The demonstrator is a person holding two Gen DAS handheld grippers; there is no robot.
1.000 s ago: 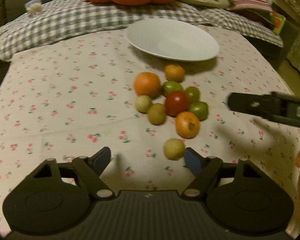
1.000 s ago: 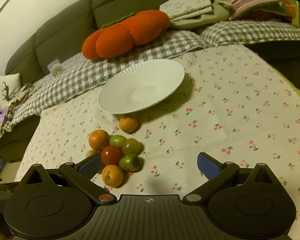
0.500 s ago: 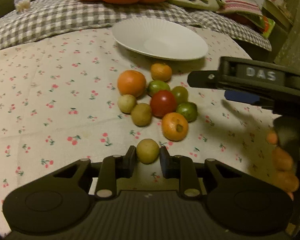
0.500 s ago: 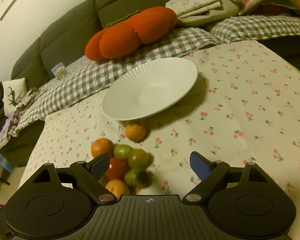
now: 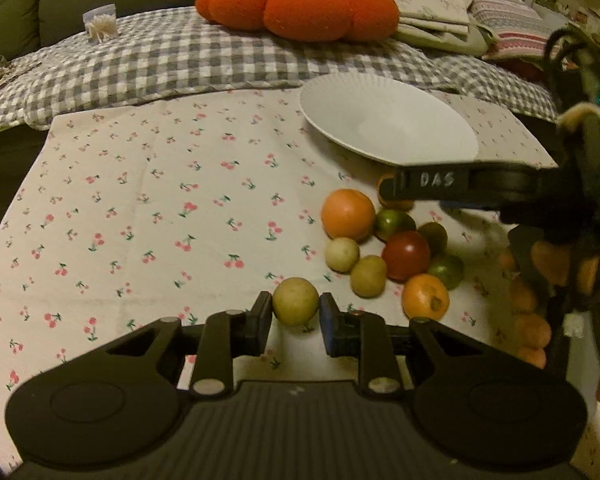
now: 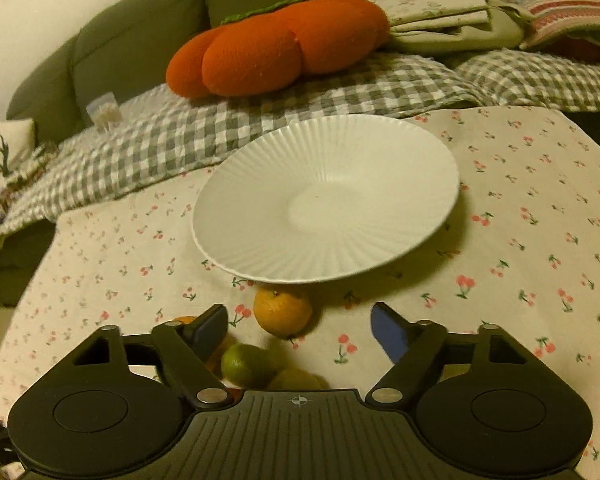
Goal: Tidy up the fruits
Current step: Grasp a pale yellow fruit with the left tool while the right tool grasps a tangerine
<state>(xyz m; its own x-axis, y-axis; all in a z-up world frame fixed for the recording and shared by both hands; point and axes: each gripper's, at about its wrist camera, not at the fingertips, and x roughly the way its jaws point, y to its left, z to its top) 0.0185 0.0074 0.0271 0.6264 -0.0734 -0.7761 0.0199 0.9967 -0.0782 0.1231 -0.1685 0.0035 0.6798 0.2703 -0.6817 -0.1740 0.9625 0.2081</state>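
My left gripper [image 5: 295,316] is shut on a small yellow-green fruit [image 5: 295,301], held just above the cherry-print cloth. To its right lies a cluster of fruits: a large orange [image 5: 348,214], a red tomato [image 5: 405,255], a small orange [image 5: 425,296], green and yellowish ones. The white plate [image 5: 440,128] sits behind them. My right gripper [image 6: 300,326] is open, low over the cluster, with a small orange [image 6: 283,312] between its fingers' line and the plate [image 6: 260,248]; a green fruit [image 6: 244,364] lies below. The right gripper's body [image 5: 476,188] crosses the left wrist view.
A cherry-print cloth [image 5: 160,208] covers the table. Behind it are a grey checked blanket [image 5: 180,60], an orange pumpkin cushion [image 5: 300,4] and folded linens [image 6: 440,4] on a sofa. A small clear box of toothpicks [image 5: 100,24] stands at back left.
My left gripper has closed on the yellow-green fruit and carried it left, away from the cluster. My right gripper has moved forward over the fruits toward the plate, staying open.
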